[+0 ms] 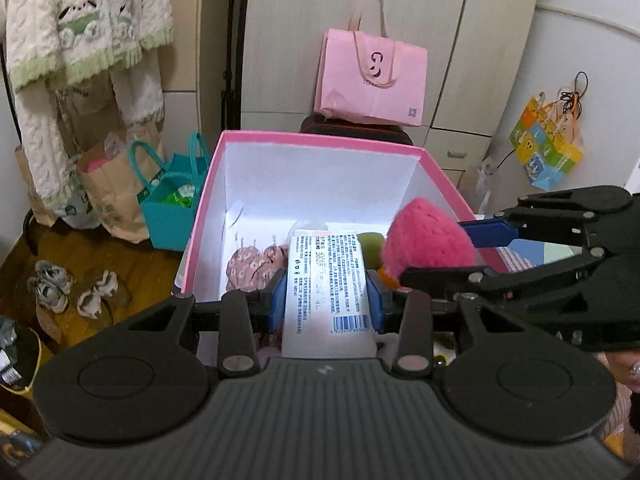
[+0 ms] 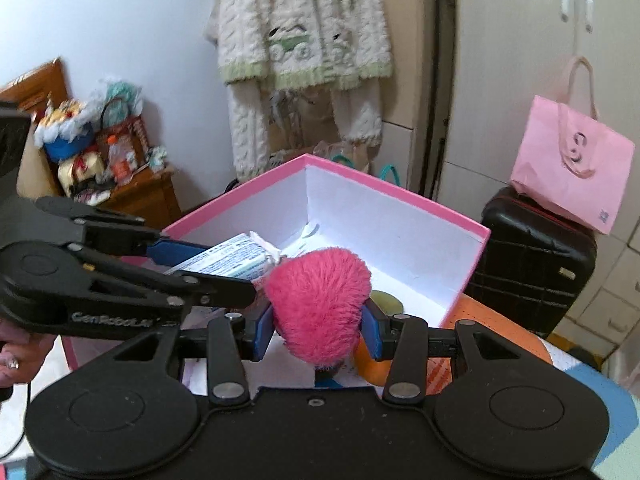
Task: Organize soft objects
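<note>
My left gripper is shut on a white soft pack with printed text and a barcode, held over the near edge of the pink box. My right gripper is shut on a fluffy pink plush, held over the same box. The plush also shows in the left wrist view, with the right gripper beside it on the right. The pack shows in the right wrist view. Inside the box lie a floral fabric item and a green item.
A pink paper bag rests on a black suitcase behind the box. A teal bag, brown paper bags and shoes are on the floor at left. A knitted garment hangs behind. A wooden cabinet stands left.
</note>
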Demonstrator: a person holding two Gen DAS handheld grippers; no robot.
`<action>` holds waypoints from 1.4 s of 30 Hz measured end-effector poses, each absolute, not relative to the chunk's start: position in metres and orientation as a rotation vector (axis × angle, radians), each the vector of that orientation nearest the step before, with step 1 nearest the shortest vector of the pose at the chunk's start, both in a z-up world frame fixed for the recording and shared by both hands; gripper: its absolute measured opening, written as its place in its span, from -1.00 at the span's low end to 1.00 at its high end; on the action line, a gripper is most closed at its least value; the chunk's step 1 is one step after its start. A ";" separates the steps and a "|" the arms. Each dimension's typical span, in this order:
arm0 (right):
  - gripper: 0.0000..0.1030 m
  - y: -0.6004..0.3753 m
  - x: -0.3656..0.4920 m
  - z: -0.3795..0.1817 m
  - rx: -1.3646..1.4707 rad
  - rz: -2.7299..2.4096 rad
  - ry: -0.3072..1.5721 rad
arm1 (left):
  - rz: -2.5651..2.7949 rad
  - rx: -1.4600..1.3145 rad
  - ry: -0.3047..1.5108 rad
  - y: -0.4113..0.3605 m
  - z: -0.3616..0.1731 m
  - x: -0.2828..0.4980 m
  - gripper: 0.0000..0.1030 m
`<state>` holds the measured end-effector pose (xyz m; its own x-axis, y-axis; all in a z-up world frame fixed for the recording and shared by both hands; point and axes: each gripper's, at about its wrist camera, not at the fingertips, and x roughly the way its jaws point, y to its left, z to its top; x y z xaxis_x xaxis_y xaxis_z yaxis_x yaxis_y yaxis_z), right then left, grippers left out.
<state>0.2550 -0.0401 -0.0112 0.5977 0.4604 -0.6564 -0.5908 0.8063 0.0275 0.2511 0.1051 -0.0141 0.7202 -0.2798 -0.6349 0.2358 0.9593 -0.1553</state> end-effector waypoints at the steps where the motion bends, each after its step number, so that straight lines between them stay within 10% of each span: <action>1: -0.03 -0.038 0.254 -0.012 -0.216 0.614 0.698 | -0.277 -0.066 0.715 0.104 -0.016 0.250 -0.25; 42: 0.52 -0.106 0.124 0.016 -0.166 0.465 0.593 | -0.228 -0.062 0.557 0.060 0.020 0.126 0.39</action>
